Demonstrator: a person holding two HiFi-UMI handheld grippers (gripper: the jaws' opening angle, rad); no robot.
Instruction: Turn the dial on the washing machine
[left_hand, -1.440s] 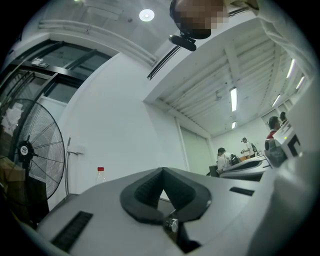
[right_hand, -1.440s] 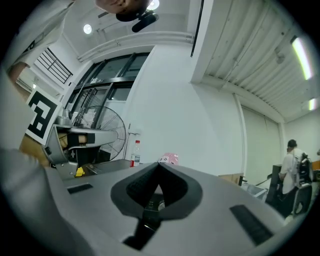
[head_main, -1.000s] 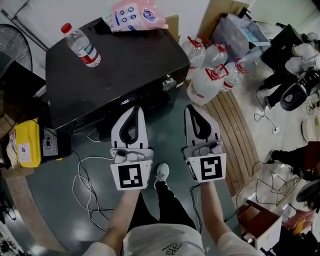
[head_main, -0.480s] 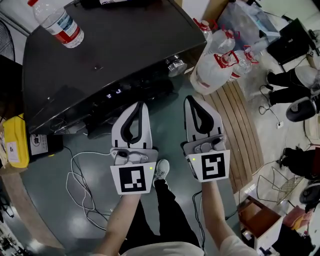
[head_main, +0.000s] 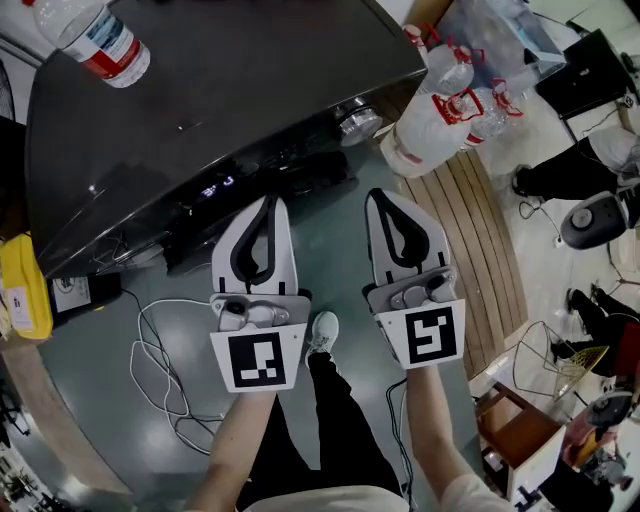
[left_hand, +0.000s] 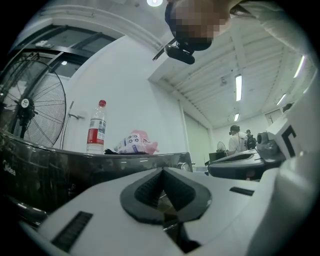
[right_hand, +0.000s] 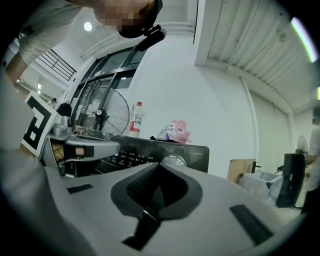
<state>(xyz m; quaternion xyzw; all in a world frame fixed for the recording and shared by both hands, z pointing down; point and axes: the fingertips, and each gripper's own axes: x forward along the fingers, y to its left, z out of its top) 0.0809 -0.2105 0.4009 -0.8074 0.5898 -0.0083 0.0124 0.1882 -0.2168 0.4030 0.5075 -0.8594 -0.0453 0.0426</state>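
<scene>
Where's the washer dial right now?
In the head view the dial sits at the right end of the washing machine front panel, beside the water jugs and just ahead of the right tool, which is not touching it.

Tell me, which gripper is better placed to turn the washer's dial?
Probably the right gripper: the dial sits nearly straight ahead of its shut jaws and shows just past them in the right gripper view. The left gripper sits farther to the dial's left.

The washing machine (head_main: 230, 90) is glossy black, its dial (head_main: 358, 121) shiny metal, the bottle (head_main: 88, 38) clear plastic.
</scene>
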